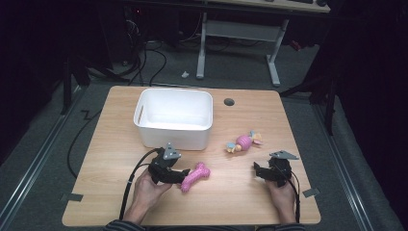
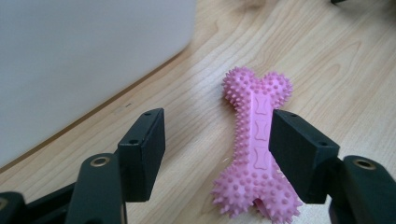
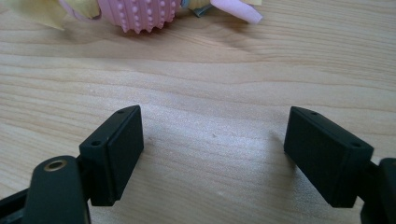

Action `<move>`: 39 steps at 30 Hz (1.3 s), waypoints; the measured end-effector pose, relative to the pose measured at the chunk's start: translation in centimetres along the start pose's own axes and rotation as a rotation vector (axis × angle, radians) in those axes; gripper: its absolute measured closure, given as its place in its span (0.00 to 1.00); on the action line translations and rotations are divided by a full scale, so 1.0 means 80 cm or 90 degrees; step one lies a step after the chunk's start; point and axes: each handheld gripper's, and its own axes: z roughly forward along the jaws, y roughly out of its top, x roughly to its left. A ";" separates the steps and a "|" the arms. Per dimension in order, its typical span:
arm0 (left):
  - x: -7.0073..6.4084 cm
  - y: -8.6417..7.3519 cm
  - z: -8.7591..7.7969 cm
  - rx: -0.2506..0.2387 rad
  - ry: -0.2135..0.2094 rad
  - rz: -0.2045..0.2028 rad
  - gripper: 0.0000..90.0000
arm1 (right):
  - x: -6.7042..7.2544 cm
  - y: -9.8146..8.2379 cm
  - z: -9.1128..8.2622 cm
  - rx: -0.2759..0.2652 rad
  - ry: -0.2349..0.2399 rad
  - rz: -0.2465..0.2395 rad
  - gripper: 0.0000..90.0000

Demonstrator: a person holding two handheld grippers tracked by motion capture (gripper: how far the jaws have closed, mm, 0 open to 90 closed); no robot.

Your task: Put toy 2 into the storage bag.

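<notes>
Left gripper [image 2: 217, 151] apart around pink spiky bone toy [image 2: 256, 149], only one pad touching: off-centre, may slip out. Right gripper [image 3: 212, 156] apart, empty.

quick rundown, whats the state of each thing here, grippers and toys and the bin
left gripper: jaws half open around the pink bone toy, one pad at its side, the other apart
right gripper: open, nothing between the jaws, low over the table
pink bone toy: lying flat on the table, in front of the bin
white bin: upright, empty
candy-shaped toy: lying on the table, untouched
table: wooden top bearing bin and toys
</notes>
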 end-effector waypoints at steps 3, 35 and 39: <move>-0.005 0.005 0.004 0.015 -0.004 0.010 0.41 | 0.000 0.000 0.000 0.000 0.000 0.000 0.22; -0.037 0.026 0.067 0.162 -0.012 0.066 0.47 | 0.000 0.000 0.000 0.001 0.001 0.000 0.23; -0.039 0.026 0.071 0.175 -0.008 0.074 0.48 | 0.000 0.000 0.000 0.001 0.001 0.000 0.23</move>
